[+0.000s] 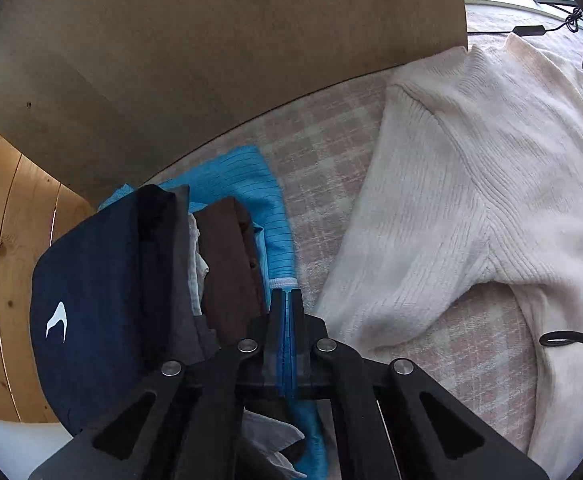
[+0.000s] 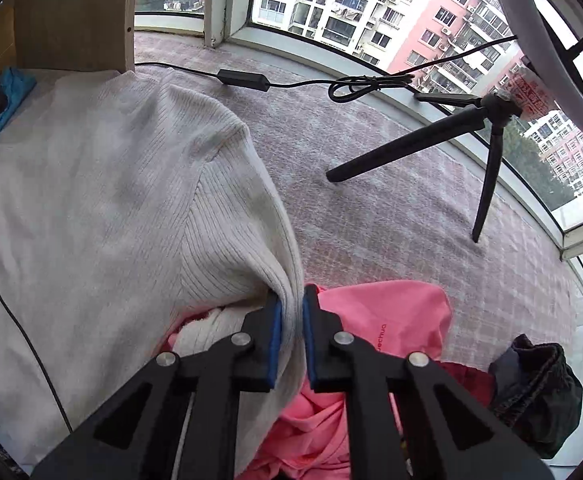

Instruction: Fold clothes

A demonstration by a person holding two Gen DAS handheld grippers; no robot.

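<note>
While the left gripper (image 1: 290,296) is pointing steeply down, its jaws are sitting fully clenched with nothing visibly caught between them. It is hovering over the folded stack of clothes (image 1: 163,264), and the cream ribbed sweater (image 1: 471,184) is lying apart from it, to the right of the tips, its sleeve running diagonally away across the checked cover (image 1: 323,148). The sweater's far side is cut off by the frame edge.

Seen from the right wrist, the right gripper (image 2: 290,312) is pinching a raised fold of the sweater, with the body spreading left of the tips. This hand is the nearer one. Beneath it, a pink garment (image 2: 375,320) is hiding the sweater's lower edge.
</note>
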